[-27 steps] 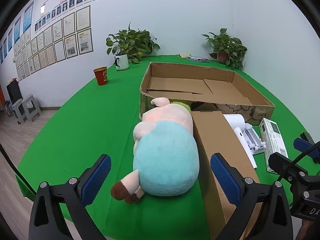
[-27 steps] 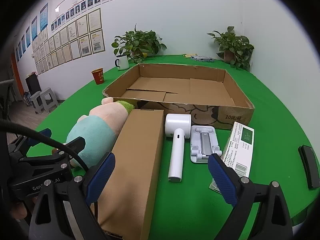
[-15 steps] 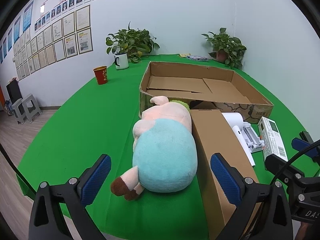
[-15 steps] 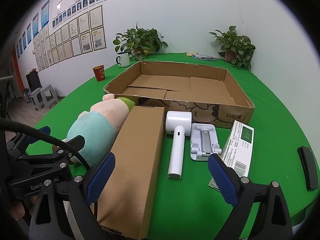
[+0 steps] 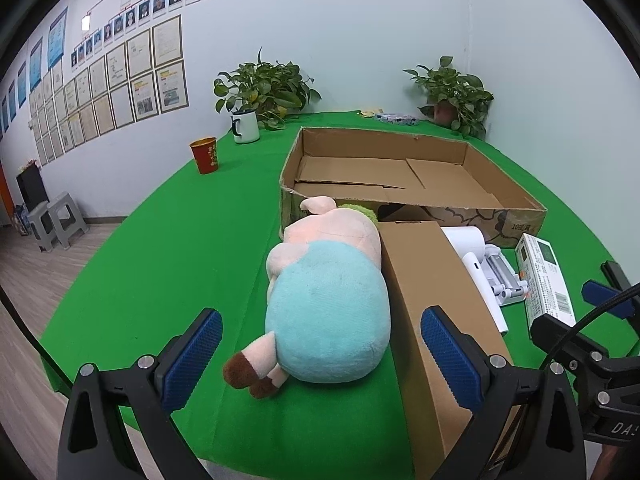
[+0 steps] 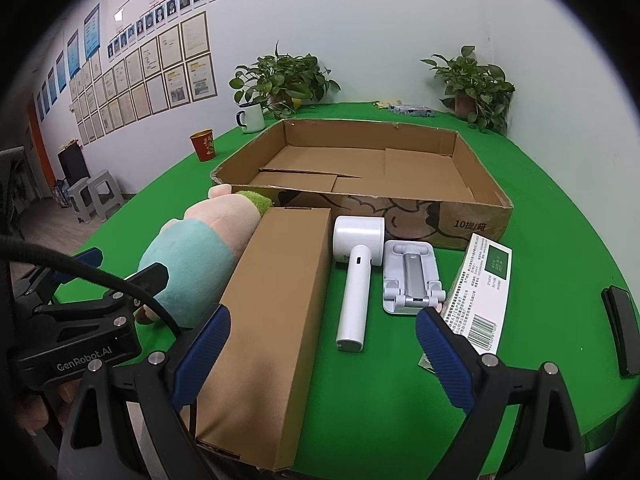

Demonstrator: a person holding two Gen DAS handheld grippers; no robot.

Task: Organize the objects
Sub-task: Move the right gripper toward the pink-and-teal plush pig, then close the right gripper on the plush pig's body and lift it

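Over the last second both views have drifted back a little and nothing has been lifted, so packing has not begun. The open tray box (image 5: 412, 168) lies at twelve o'clock, empty. The plush pig (image 5: 326, 308) lies between the spread fingers of the left gripper (image 5: 320, 354). The right gripper (image 6: 322, 354), also spread, frames the long carton (image 6: 266, 320) at nine o'clock and the white hairdryer (image 6: 356, 276) ahead.
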